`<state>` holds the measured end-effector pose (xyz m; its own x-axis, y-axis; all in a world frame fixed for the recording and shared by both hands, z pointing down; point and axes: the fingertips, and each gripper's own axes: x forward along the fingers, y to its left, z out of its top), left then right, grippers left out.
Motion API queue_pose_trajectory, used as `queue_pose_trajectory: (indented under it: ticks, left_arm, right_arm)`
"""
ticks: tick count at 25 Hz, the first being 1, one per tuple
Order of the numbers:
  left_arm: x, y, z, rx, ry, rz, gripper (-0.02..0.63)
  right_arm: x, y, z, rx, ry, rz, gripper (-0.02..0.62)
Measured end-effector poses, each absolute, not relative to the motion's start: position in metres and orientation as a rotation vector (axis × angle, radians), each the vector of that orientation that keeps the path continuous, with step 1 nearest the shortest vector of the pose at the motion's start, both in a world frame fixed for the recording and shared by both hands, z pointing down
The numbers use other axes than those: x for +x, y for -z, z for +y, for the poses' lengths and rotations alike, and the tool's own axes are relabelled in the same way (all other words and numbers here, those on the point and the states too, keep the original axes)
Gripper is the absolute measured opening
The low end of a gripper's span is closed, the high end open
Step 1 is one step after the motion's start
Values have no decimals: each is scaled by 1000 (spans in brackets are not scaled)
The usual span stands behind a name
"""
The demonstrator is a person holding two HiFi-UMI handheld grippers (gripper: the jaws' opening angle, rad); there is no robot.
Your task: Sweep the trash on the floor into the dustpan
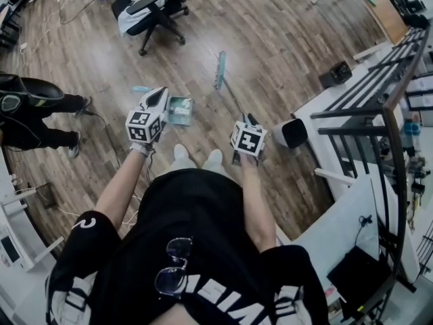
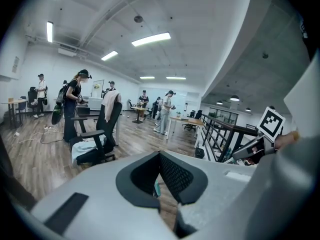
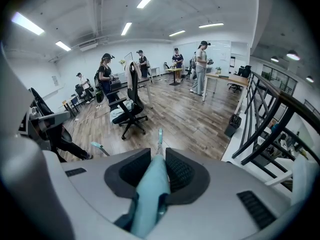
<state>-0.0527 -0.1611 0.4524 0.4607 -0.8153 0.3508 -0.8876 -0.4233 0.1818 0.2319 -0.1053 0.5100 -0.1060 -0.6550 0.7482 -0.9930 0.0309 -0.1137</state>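
Right gripper (image 1: 249,120) clenched on the teal broom (image 3: 152,194) handle. The long axis runs forward and down, away from the person, with the bristle head (image 1: 220,70) on the wood floor (image 1: 277,39). Left gripper (image 1: 159,96) jaws are pressed together, a teal sliver between them. Dustpan (image 1: 180,110) lies just beside it.

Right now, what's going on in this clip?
A person stands on a wooden floor with a gripper in each hand. The right gripper is clamped on the handle of a teal broom, whose head is down on the floor ahead. The left gripper appears shut on the dustpan, low by the person's feet. No trash can be made out.
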Motion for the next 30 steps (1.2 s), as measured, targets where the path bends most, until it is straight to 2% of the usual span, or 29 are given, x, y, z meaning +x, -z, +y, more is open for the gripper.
queue_pose_trajectory:
  ticks: [30]
  left_arm:
    - [-50,-451,-161,2379,-320,-1447,-2]
  right_arm:
    - [240,-526,-103,1646,-918,-1789,84]
